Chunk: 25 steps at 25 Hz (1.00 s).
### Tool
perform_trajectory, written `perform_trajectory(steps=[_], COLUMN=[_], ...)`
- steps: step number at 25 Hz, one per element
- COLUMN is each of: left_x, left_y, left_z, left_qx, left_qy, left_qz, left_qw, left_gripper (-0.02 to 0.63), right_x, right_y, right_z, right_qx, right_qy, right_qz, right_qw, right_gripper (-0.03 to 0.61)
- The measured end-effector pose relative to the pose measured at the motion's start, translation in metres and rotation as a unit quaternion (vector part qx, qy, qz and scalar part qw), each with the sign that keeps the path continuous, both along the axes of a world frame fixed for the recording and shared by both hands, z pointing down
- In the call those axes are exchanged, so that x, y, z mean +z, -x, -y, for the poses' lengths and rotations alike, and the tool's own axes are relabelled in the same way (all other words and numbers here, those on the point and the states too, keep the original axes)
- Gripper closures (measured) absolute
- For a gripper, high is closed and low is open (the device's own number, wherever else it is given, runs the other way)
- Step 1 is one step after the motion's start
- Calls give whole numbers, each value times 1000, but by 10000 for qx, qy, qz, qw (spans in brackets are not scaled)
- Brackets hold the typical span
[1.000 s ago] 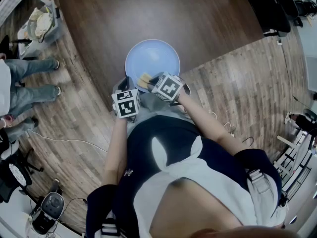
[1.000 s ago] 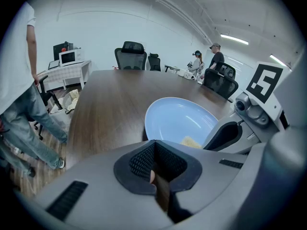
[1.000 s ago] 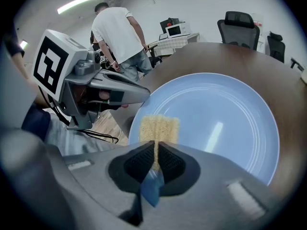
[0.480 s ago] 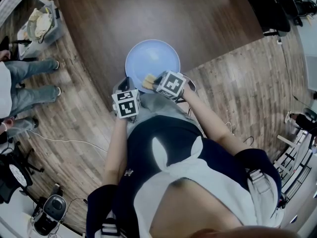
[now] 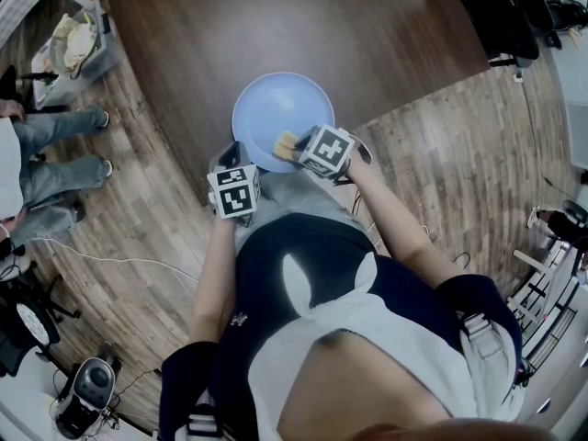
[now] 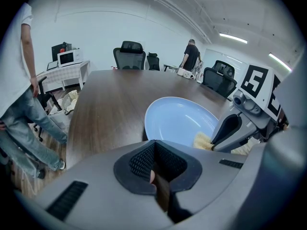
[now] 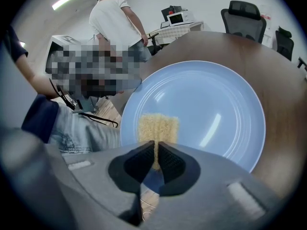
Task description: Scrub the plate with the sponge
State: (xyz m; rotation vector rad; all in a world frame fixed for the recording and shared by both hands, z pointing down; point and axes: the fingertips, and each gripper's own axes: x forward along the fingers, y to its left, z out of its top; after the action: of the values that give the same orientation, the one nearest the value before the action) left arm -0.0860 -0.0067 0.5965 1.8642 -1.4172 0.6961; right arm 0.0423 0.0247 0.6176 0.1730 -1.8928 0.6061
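A pale blue plate [image 5: 280, 108] lies near the front edge of a dark wooden table [image 5: 276, 26]. My right gripper [image 5: 298, 146] is shut on a yellow sponge [image 5: 286, 141], which presses flat on the plate's near part. In the right gripper view the sponge [image 7: 158, 125] juts out from between the jaws of the right gripper [image 7: 156, 150] onto the plate [image 7: 216, 104]. My left gripper [image 5: 235, 152] stays at the plate's near-left rim. In the left gripper view its jaws [image 6: 153, 150] are shut, with nothing visible between them, just short of the plate [image 6: 177, 119]. The sponge [image 6: 203, 140] shows there too.
A person in jeans [image 5: 50, 145] stands to the left, close to the table. A basket of cloths [image 5: 78, 44] sits at the upper left. Office chairs [image 6: 129, 56] line the table's far side, and a cable [image 5: 110, 257] runs across the wood floor.
My right gripper has slid the sponge to the right across the near part of the plate. The left gripper and the plate have stayed still.
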Motion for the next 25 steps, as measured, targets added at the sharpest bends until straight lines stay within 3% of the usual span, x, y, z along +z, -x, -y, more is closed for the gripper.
perform_trajectory(steps=[11,25], left_x=[-5,0], left_y=[-8,-3], left_z=[-2,2], left_qx=[60,50], left_qy=[162,11], left_qz=[-83,29], left_qw=[9998,10000], left_gripper=[611,611], right_x=[0,0], right_y=[-30,-56], right_z=[24,61], right_qx=[420,1281], right_qy=[-109,-321], right_qz=[-253,-281], right_qw=[9987,9908], right_gripper=[555,557])
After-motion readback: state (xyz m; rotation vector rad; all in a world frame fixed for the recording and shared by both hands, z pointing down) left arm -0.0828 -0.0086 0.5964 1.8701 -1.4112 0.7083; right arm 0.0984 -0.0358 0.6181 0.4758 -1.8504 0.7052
